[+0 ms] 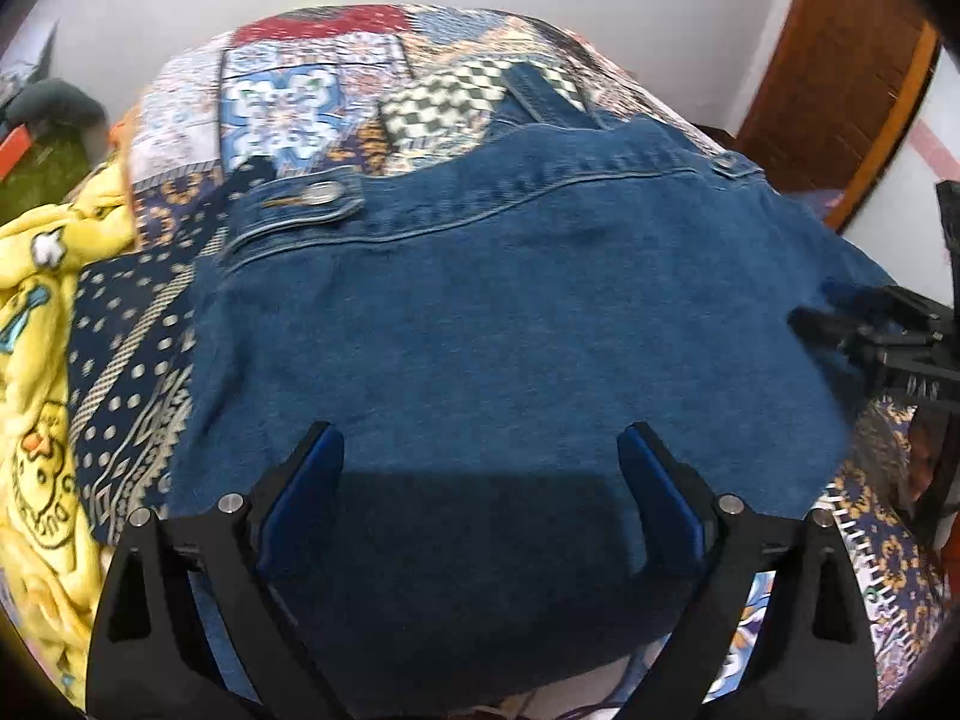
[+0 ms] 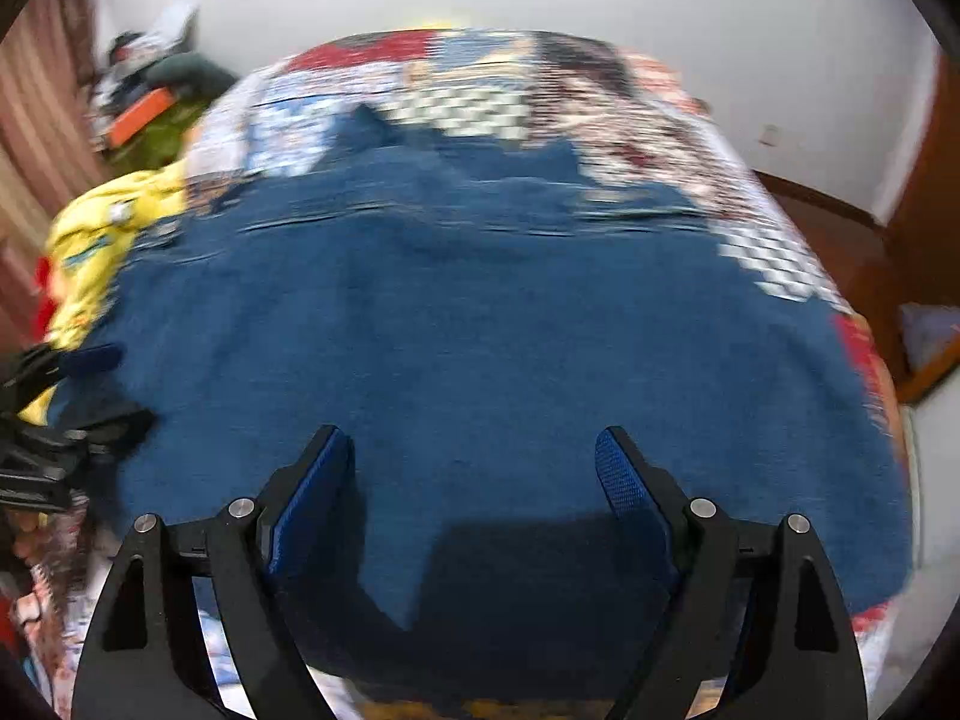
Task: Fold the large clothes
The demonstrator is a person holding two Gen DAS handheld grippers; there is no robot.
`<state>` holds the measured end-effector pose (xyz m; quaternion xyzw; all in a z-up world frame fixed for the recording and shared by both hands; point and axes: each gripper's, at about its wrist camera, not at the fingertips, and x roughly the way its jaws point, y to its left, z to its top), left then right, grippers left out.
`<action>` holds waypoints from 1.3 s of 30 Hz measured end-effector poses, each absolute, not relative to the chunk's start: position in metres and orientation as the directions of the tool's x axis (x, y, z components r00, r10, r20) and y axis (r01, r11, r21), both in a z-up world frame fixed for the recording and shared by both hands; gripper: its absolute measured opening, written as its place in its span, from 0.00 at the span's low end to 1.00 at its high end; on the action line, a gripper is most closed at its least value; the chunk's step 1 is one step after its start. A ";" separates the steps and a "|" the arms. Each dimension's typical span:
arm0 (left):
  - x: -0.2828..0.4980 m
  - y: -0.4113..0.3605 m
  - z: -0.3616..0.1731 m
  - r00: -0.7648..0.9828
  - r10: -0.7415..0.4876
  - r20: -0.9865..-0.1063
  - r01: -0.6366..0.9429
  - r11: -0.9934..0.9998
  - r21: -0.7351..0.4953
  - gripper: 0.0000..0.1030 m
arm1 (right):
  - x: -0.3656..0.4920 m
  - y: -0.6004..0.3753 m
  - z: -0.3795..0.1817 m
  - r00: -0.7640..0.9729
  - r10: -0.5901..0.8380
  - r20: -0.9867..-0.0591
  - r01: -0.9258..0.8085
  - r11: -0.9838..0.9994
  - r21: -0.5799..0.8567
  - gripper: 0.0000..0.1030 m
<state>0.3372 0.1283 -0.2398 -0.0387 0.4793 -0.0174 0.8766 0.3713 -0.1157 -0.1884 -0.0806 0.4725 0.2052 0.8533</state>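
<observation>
My left tongs (image 1: pixel 480 450) and right tongs (image 2: pixel 474 450) both spread wide and released, above the blue denim jacket (image 1: pixel 510 312), flat on the patchwork-quilted bed (image 1: pixel 288 102), yellow printed garment (image 1: pixel 42 312) beside the jacket

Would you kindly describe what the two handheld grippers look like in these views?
Both match: the left gripper and right gripper have black, angular two-finger frames with triangular cut-outs and round silver pins at the joints. Each finger carries a blue textured pad. No cables, markings or sleeves show.
</observation>
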 end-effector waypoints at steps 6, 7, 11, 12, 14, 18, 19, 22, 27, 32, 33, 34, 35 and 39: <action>0.315 0.146 -0.237 0.557 -0.016 -0.831 -0.065 0.996 -0.063 0.92 | 0.372 -0.177 -0.176 0.539 0.142 -0.830 -0.329 0.943 -0.053 0.80; 0.312 0.152 -0.236 0.557 -0.018 -0.830 -0.078 0.994 -0.075 0.92 | 0.370 -0.188 -0.172 0.549 0.136 -0.825 -0.312 0.949 -0.051 0.80; 0.297 0.173 -0.229 0.562 0.025 -0.826 -0.158 0.984 -0.078 0.92 | 0.360 -0.215 -0.160 0.553 0.163 -0.817 -0.277 0.961 0.005 0.80; 0.292 0.178 -0.228 0.561 0.059 -0.826 -0.189 0.980 -0.058 0.92 | 0.356 -0.220 -0.158 0.570 0.117 -0.813 -0.242 0.970 -0.030 0.80; 0.282 0.191 -0.227 0.543 0.139 -0.828 -0.255 0.967 -0.005 0.92 | 0.355 -0.228 -0.157 0.575 0.067 -0.815 -0.205 0.977 -0.064 0.80; 0.262 0.220 -0.231 0.490 0.223 -0.843 -0.370 0.928 0.031 0.92 | 0.347 -0.248 -0.151 0.562 0.078 -0.823 -0.157 0.987 -0.013 0.80; 0.254 0.228 -0.232 0.478 0.220 -0.850 -0.395 0.918 0.016 0.92 | 0.345 -0.251 -0.149 0.563 0.081 -0.823 -0.149 0.989 -0.005 0.80; 0.236 0.244 -0.234 0.469 0.147 -0.871 -0.447 0.890 -0.090 0.92 | 0.335 -0.260 -0.136 0.581 0.093 -0.809 -0.133 0.991 0.018 0.80; 0.217 0.233 -0.230 0.541 -0.083 -0.837 -0.413 0.841 -0.350 0.92 | 0.325 -0.256 -0.115 0.611 0.153 -0.777 -0.147 0.986 0.078 0.80; 0.223 0.201 -0.237 0.592 -0.323 -0.738 -0.310 0.754 -0.579 0.92 | 0.314 -0.239 -0.109 0.612 0.203 -0.764 -0.206 0.974 0.093 0.80; 0.228 0.197 -0.244 0.585 -0.368 -0.722 -0.303 0.727 -0.616 0.92 | 0.312 -0.234 -0.109 0.610 0.215 -0.763 -0.221 0.970 0.097 0.80; 0.231 0.193 -0.248 0.579 -0.386 -0.718 -0.306 0.714 -0.630 0.92 | 0.309 -0.230 -0.110 0.608 0.225 -0.762 -0.235 0.967 0.098 0.80; 0.235 0.191 -0.256 0.572 -0.399 -0.716 -0.320 0.695 -0.643 0.92 | 0.307 -0.224 -0.111 0.604 0.232 -0.763 -0.251 0.963 0.095 0.80; 0.245 0.192 -0.277 0.590 -0.412 -0.694 -0.369 0.628 -0.686 0.91 | 0.303 -0.209 -0.119 0.573 0.255 -0.779 -0.292 0.952 0.097 0.80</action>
